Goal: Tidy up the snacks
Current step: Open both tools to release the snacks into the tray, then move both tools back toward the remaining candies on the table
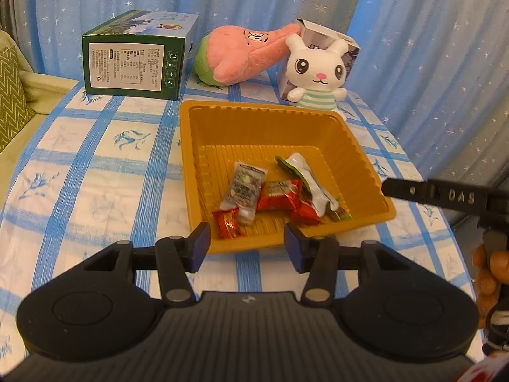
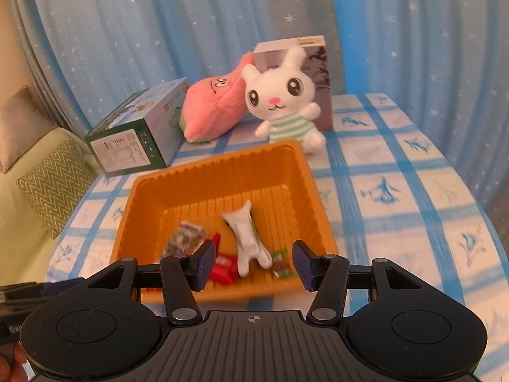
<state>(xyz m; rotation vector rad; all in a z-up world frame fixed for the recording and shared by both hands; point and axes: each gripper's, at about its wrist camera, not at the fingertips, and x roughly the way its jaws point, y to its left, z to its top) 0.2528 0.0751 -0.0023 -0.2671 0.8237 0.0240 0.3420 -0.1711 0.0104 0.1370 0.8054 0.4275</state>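
Foil snack packets [image 1: 273, 195], red, silver and white, lie heaped in the ribbed orange plastic tray [image 1: 366, 162]; I see none on the checked cloth. I judge sorting near done. Left gripper [image 1: 247, 248] and right gripper [image 2: 253, 265] hang at the tray's 6 o'clock rim, jaws spread, empty. Next: back off. At 12 o'clock, white plush rabbit [image 1: 316, 74], clear.

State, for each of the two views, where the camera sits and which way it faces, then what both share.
Left wrist: on the left gripper, looking down over the tray from its near-left; the right gripper's finger enters at right.
Right wrist: on the right gripper, looking down over the tray's near-right; fingertips at bottom left.
Shared: snacks, white rabbit, pink plush, green box.
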